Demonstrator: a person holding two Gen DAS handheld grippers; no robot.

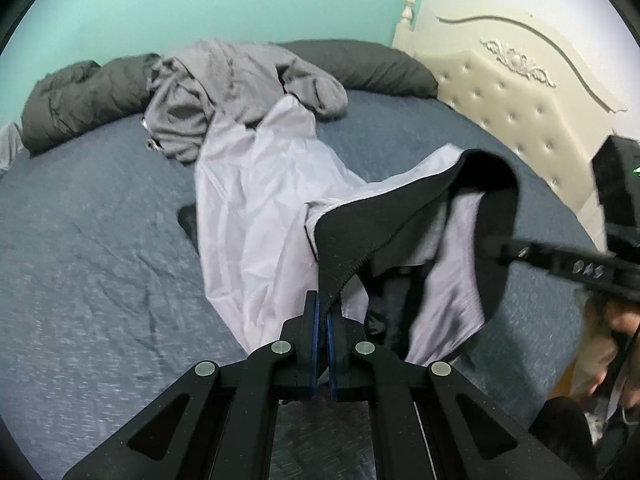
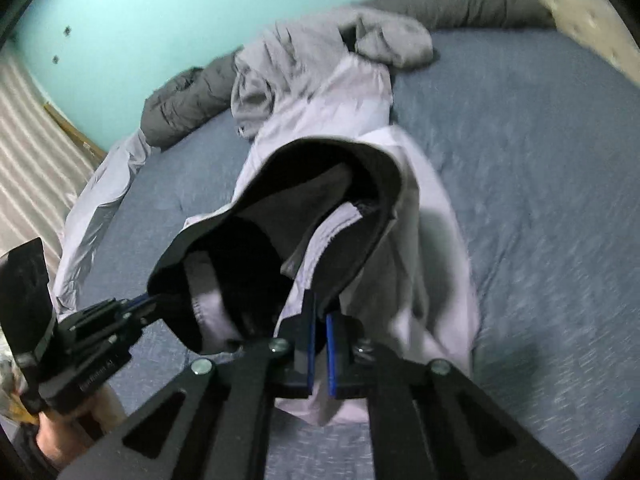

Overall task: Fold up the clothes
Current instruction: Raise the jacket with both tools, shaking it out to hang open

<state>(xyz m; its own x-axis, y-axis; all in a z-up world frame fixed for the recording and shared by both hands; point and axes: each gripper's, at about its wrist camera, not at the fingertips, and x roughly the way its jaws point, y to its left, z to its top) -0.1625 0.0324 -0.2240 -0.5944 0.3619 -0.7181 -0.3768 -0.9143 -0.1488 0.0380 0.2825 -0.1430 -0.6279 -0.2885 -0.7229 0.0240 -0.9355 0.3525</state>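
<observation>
Pale lilac trousers (image 1: 260, 200) (image 2: 360, 120) with a black waistband (image 1: 400, 208) (image 2: 320, 160) are lifted at the waist above the blue bed sheet, and their legs trail away toward the far side. My left gripper (image 1: 323, 300) is shut on one end of the waistband. My right gripper (image 2: 320, 312) is shut on the other end. Each gripper also shows in the other's view, the right gripper (image 1: 490, 246) at the right and the left gripper (image 2: 148, 296) at the lower left. The waistband hangs open in a loop between them.
A crumpled grey hoodie (image 1: 240, 80) (image 2: 300, 52) lies on the trouser legs at the far side. A dark grey bolster (image 1: 80, 96) runs along the teal wall. The cream tufted headboard (image 1: 520, 92) stands at right. Another pale cloth (image 2: 100, 184) hangs off the bed's left edge.
</observation>
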